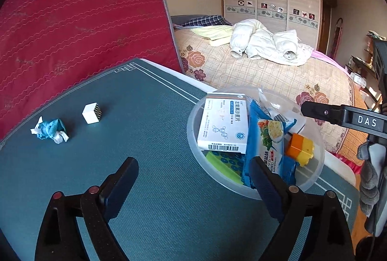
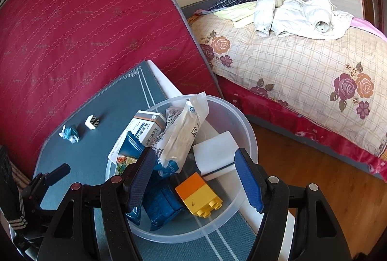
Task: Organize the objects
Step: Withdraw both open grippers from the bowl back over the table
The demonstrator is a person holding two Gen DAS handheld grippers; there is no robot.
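A clear plastic bowl (image 1: 314,178) (image 2: 249,130) sits at the right of the teal mat (image 1: 145,140) (image 2: 101,159). It holds a white medicine box (image 1: 223,125) (image 2: 147,125), a blue snack packet (image 1: 268,140) (image 2: 162,200), a white sachet (image 2: 181,132) and an orange-and-yellow toy brick (image 1: 300,148) (image 2: 199,195). A small white cube (image 1: 91,113) (image 2: 92,122) and a crumpled blue-and-white wrapper (image 1: 49,131) (image 2: 70,133) lie on the mat to the left. My left gripper (image 1: 193,171) is open and empty above the mat beside the bowl. My right gripper (image 2: 196,166) is open and empty over the bowl.
A red mattress (image 1: 79,19) (image 2: 84,26) leans behind the table. A bed with a floral quilt (image 1: 266,72) (image 2: 302,62) and white clothes stands to the right. Wooden floor (image 2: 314,176) lies beyond the table's right edge.
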